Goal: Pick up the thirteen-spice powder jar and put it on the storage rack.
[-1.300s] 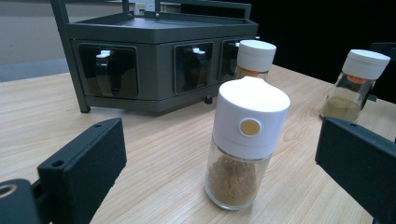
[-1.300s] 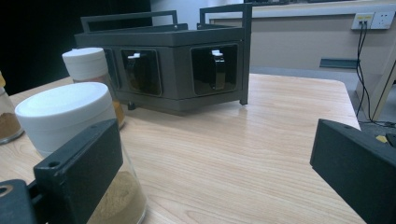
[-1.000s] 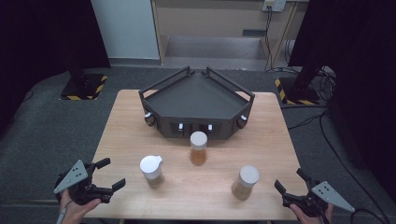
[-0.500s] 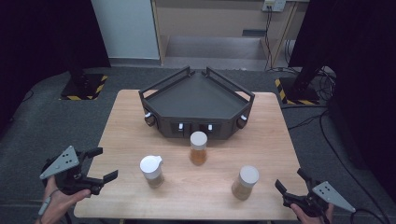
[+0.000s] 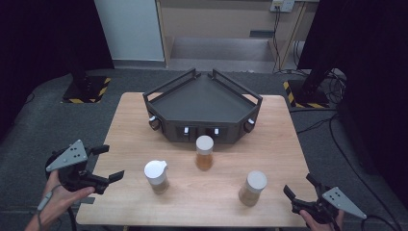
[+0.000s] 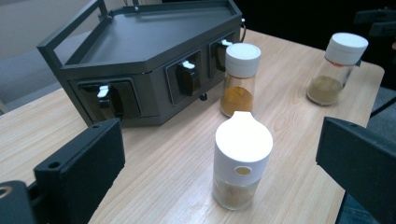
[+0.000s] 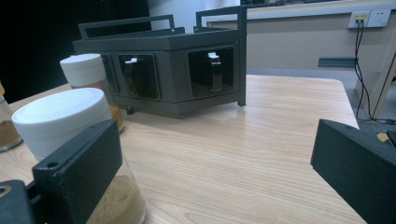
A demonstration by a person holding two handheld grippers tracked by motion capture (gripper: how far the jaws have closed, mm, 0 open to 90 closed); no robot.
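- I see three jars standing upright on the table [image 5: 125,130], each well apart from the others, in front of the dark rack [image 5: 202,103].
- The nearest jar to my left gripper [image 5: 105,162] is the spout-lid jar [image 5: 157,176]: white lid with a pouring lip, a low layer of tan powder at the bottom.
- The middle jar [image 5: 204,152] stands just in front of the rack, flat white cap, orange-brown powder in the lower half.
- The right jar [image 5: 253,188] has a flat white cap and pale brown powder.
- My left gripper hangs at the table's left edge, jaws spread wide, nothing between them; the spout-lid jar sits ahead between the jaws' lines, untouched.
- My right gripper [image 5: 300,188] sits at the near right corner, jaws wide apart and empty, the right jar just beside its left jaw.
- The left gripper view gives me the small round hole in the spout lid and the rack's front latches.
- The right gripper view puts the right jar [image 7: 70,140] partly behind one jaw, and shows a wall socket [image 7: 371,18] beyond the table.
- From above I get the rack's flat, bare top.
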